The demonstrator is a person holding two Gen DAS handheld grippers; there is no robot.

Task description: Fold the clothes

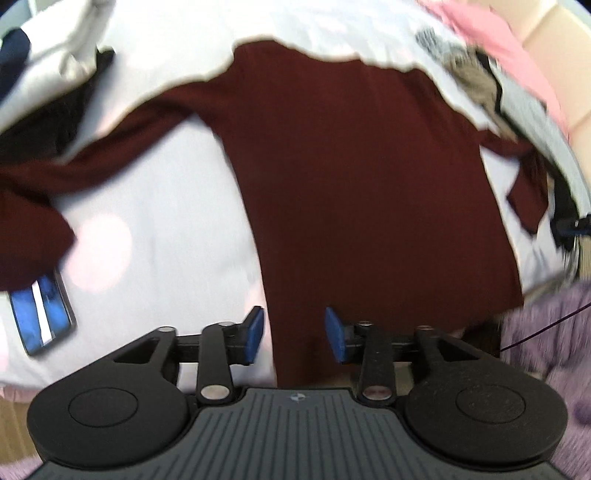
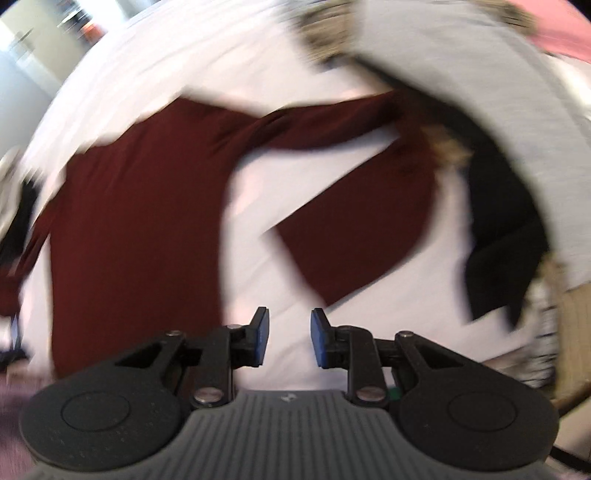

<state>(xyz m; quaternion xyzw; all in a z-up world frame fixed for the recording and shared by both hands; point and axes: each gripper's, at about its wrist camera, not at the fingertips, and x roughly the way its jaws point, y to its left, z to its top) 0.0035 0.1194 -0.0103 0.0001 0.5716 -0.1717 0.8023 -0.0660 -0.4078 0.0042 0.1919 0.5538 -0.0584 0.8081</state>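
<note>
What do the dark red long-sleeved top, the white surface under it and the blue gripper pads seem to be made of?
Dark red long-sleeved top: soft matte cloth, probably a knit; it lies limp and its sleeves bend. The weave is too blurred to tell.
White surface: smooth cloth, likely a bedsheet, softly rounded.
Blue gripper pads: matte, perhaps rubber or foam, on black plastic-looking fingers.

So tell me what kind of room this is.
Probably a bedroom: the dark red long-sleeved top lies spread on a white bed sheet, with other loose clothes heaped at the far edge, such as a pink garment, and a blue-screened smartphone lying beside it.
</note>
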